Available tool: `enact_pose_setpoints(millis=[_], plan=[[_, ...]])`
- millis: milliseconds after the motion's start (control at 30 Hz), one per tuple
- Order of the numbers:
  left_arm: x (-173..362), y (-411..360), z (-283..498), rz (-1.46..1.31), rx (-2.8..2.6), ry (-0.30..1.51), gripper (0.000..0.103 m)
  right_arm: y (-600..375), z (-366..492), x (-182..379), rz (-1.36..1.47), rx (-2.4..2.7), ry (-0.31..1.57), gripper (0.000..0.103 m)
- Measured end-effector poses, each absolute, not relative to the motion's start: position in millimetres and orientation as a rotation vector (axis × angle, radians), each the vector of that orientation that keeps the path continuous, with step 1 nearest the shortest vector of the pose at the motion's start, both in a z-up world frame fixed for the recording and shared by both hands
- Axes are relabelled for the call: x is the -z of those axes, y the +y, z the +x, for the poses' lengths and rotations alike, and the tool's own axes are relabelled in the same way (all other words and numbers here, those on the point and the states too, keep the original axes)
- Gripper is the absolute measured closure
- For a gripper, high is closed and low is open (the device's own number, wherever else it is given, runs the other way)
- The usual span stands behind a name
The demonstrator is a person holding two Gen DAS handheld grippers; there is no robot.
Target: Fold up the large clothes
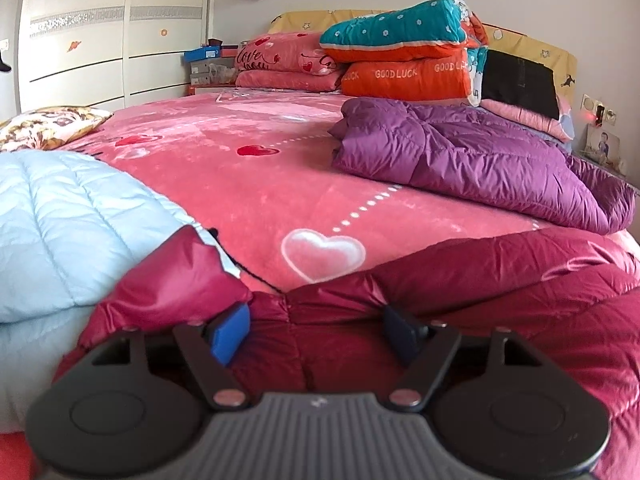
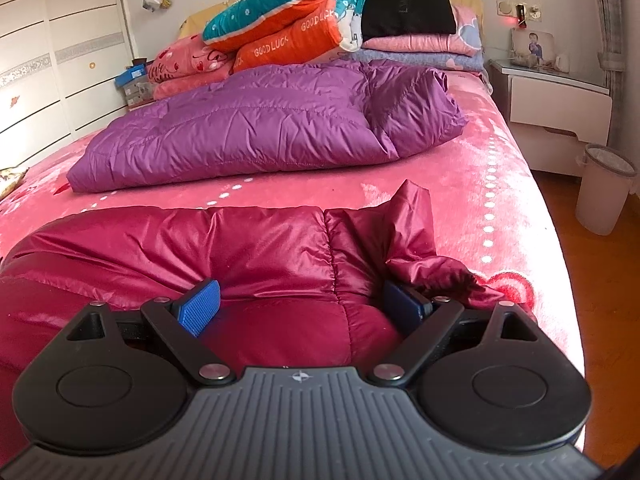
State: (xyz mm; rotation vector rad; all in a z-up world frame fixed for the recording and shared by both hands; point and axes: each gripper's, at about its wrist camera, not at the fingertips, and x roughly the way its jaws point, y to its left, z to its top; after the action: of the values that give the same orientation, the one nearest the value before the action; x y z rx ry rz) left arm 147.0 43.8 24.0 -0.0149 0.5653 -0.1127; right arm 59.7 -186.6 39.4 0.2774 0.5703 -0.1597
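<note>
Each gripper, left [image 1: 316, 330] and right [image 2: 306, 308], shows a ribbed grey body, black round-ended linkage arms with silver rivets, and blue ridged pads [image 2: 200, 307].

Pink bed [image 2: 460, 184] bears maroon jacket [image 2: 240, 248], purple jacket [image 2: 260, 128].

Soft daylight fills the room evenly, and on the bed [image 2: 460, 168] the right edge washes out to pale pink while the dark red jacket [image 2: 256, 248] carries bright sheen along its creases. Shadows are faint, showing mainly under the purple jacket [image 1: 460, 156] and beneath the black gripper bodies, which sit slightly soft at the bottom of both views. Fisheye distortion bows the wardrobe [image 1: 80, 40] lines and the bed's edges, and the picture corners fall to dark vignette.
</note>
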Motion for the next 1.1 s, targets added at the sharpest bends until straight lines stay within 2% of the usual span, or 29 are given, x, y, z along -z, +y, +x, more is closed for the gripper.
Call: enact_pose_setpoints(millis=[233, 367, 500, 533, 700, 867, 1100], plan=[[-46, 35, 137, 0.071, 0.077, 0.573, 0.024, -188, 56, -45, 0.290, 0.153, 0.563, 0.000], [-80, 26, 113, 0.064, 0.124, 0.470, 0.024, -188, 47, -59, 0.300, 0.156, 0.532, 0.000], [-108, -7, 102, 0.040, 0.223, 0.428, 0.013, -176, 38, -86, 0.228, 0.160, 0.462, 0.000], [-109, -19, 103, 0.039, 0.259, 0.444, 0.013, -173, 38, -91, 0.218, 0.148, 0.456, 0.000], [-91, -64, 118, 0.037, 0.313, 0.534, 0.013, -157, 42, -93, 0.192, 0.071, 0.474, 0.000], [-63, -72, 132, 0.005, 0.278, 0.602, 0.013, -159, 49, -69, 0.196, 0.074, 0.541, 0.000], [-48, -74, 132, -0.010, 0.259, 0.602, 0.007, -172, 61, -56, 0.274, 0.057, 0.577, 0.000]])
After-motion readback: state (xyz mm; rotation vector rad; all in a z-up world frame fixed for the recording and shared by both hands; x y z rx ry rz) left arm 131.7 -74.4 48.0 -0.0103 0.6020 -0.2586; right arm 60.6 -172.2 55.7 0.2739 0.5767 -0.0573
